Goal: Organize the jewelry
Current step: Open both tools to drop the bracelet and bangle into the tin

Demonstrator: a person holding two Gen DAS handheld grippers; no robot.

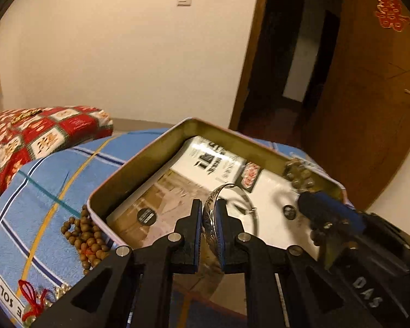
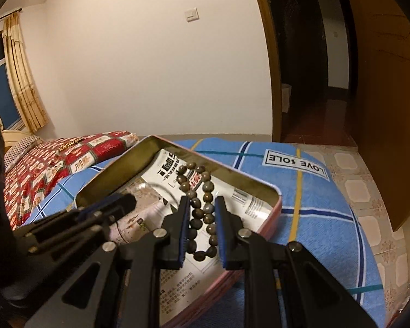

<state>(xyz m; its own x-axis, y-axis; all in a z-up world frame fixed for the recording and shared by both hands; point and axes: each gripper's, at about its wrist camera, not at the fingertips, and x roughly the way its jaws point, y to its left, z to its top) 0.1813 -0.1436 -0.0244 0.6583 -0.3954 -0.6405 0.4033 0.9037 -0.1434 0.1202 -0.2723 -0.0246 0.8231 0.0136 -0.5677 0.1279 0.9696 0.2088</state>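
1. Bedding first: the bed (image 1: 54, 169), under a blue striped cover, is carrying everything, and being soft it is likely giving under any push, so pressing down on things there is probably a poor way to pin them

2. Sitting on that cover is the open tin (image 1: 139, 164), a shallow metal box with thin walls and printed paper lining its floor; it is looking stiff and light, likely to slide or tip if a wall is nudged

3. Hanging over the tin is the left hand-held gripper (image 1: 209, 213), pressed together on the silver bangle (image 1: 232, 191), pinching its patterned band edge-on; the bangle is looking rigid and smooth, so I judge it slippery, and gripping across the flat band as now seems safest

4. Working beside it is the right hand-held gripper (image 2: 202, 213), pinching the dark bead bracelet (image 2: 199, 188) above the tin's floor; the strand is limp and draping, so it is going to sag and swing, and holding several beads at once is steadying it

5. Lying loose on the cover just outside the tin's near wall is a brown bead string (image 1: 84, 237), piled and floppy, best taken where the beads are bunching

6. Resting at the cover's near corner is a red-tasselled charm (image 1: 32, 300), small and soft
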